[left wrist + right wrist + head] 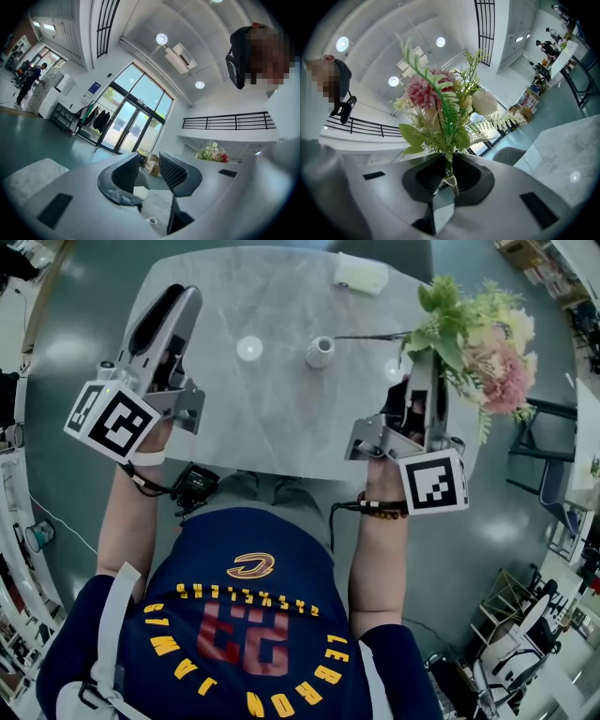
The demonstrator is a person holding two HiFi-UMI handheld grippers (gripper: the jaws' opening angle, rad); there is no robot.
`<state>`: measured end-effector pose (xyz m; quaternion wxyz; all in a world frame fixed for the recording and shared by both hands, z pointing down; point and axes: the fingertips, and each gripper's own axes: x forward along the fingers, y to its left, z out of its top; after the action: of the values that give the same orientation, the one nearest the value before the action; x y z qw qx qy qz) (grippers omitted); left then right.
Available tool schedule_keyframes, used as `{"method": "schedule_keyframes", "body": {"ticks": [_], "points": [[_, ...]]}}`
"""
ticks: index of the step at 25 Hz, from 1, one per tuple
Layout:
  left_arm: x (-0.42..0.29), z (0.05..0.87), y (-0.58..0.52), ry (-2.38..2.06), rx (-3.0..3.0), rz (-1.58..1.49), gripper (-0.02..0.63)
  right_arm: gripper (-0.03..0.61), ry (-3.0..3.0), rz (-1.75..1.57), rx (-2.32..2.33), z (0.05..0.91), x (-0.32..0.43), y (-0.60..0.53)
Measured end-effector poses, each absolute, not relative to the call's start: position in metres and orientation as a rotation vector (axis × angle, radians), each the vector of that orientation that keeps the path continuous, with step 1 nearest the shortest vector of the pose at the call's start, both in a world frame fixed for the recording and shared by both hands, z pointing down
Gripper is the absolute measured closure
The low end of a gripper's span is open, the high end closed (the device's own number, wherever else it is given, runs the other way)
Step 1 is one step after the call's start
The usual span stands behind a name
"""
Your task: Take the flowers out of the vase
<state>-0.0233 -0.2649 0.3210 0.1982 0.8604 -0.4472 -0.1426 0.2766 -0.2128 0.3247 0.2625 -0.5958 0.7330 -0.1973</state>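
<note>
A bunch of flowers (487, 352) with green leaves and a pink bloom hangs over the table's right edge, clear of the vase. My right gripper (427, 371) is shut on its stems. In the right gripper view the flowers (440, 108) rise straight out of the closed jaws of that gripper (449, 176). The small white vase (320, 352) stands upright mid-table, to the left of the bunch. My left gripper (171, 301) hovers over the table's left part, open and empty. Between the parted jaws of the left gripper (149, 171) the vase (151, 220) shows low down.
The grey marble table (272, 418) also carries a white soft packet (361, 276) at its far edge. A dark chair (539, 427) stands off the table's right side. A black box on a cable (194, 486) hangs by the near edge.
</note>
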Motion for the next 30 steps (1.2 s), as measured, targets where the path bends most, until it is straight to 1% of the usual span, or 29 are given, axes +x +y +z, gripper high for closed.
{"method": "schedule_keyframes", "body": {"ticks": [30], "points": [[-0.021,0.3174,-0.2682,-1.232,2.406,-0.398,0.477,0.531,1.979,-0.538,-1.624,0.323,0.2753,-0.2112]]}}
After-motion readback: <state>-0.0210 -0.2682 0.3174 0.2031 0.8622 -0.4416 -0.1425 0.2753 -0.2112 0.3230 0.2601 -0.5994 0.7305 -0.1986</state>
